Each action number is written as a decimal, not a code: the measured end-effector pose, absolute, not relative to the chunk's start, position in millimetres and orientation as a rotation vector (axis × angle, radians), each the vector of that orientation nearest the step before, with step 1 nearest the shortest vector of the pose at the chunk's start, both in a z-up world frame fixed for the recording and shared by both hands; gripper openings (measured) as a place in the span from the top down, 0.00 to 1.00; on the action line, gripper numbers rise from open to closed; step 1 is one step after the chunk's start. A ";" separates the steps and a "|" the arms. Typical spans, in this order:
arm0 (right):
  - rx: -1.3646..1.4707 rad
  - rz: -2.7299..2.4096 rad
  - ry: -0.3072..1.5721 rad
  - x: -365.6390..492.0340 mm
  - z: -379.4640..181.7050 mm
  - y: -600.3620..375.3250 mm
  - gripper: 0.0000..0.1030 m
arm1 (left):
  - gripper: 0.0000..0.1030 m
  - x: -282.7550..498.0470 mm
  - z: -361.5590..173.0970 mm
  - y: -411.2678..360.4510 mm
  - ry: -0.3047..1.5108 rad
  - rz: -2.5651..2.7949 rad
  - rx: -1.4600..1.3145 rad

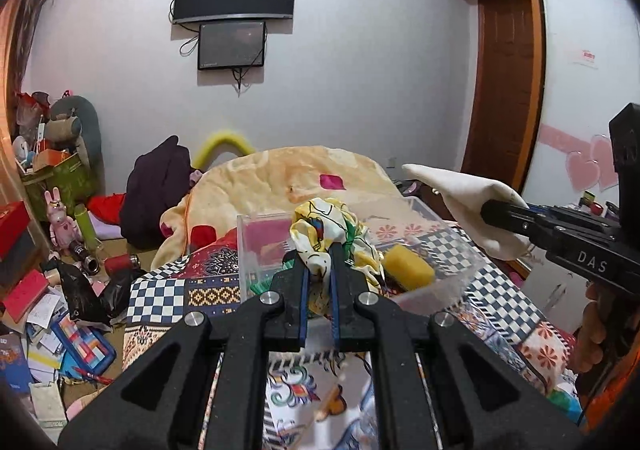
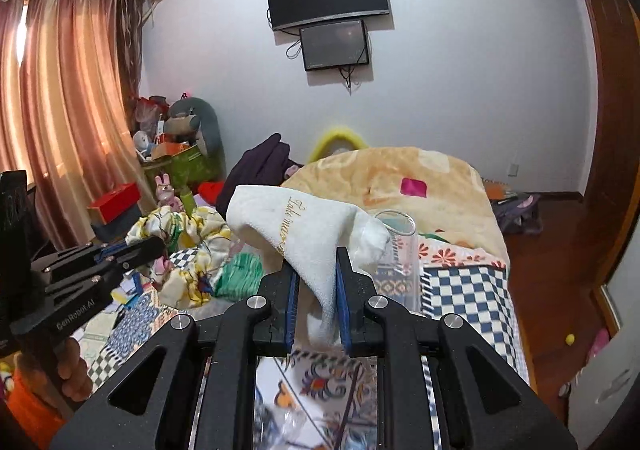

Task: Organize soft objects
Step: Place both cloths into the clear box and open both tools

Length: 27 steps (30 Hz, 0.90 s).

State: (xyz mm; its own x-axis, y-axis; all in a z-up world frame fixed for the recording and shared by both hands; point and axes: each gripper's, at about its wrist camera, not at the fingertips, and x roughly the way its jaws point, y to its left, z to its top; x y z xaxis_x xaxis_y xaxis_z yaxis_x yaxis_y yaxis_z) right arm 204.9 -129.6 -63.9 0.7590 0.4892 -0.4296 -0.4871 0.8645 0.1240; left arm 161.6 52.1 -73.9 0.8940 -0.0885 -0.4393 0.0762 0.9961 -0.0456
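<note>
Scarf [image 1: 320, 238], yellow and white with coloured print, hangs bunched from the left gripper [image 1: 320, 270] in the left wrist view; the jaws are pressed together on a fold of it, and the rest spills ahead of the tips and a little to the right. Just beyond and below the tips stands a clear bin [image 1: 452, 250] on the patterned bedspread [image 1: 160, 298]. A yellow sponge [image 1: 408, 268] lies in the bin, just right of the fingertips. Further ahead a peach blanket [image 1: 280, 178] is heaped on the bed. To the right, well apart from the left gripper, the right gripper [image 1: 490, 210] reaches in from the edge, pinching a white towel [image 1: 472, 202] that sticks out past its tips.

In the right wrist view, the right gripper [image 2: 318, 282] is clamped on the towel [image 2: 316, 234], which rises above the blue pads [image 2: 343, 290] and folds over to the left; gold script runs along it. Behind the towel, just right of the tips, a clear rim [image 2: 396, 220] of the bin shows. To the left, the left gripper [image 2: 156, 246] holds the scarf [image 2: 192, 234], which drapes down beside a green cloth [image 2: 240, 274] on the bedspread [image 2: 464, 290]. A hand [image 2: 72, 366] grips the left gripper's handle low on the left.
</note>
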 end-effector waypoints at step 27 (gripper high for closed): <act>-0.187 0.515 0.689 260.1 -115.6 -68.4 0.77 | 0.60 231.8 -130.1 55.6 0.665 -0.052 -0.045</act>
State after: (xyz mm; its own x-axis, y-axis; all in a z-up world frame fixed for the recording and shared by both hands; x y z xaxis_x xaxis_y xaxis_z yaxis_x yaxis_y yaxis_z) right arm 260.1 -68.4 -115.6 0.6532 0.3910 -0.6484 -0.5116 0.8592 0.0029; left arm 231.8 55.6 -130.1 0.7857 -0.0624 -0.6155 0.0336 0.9977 -0.0583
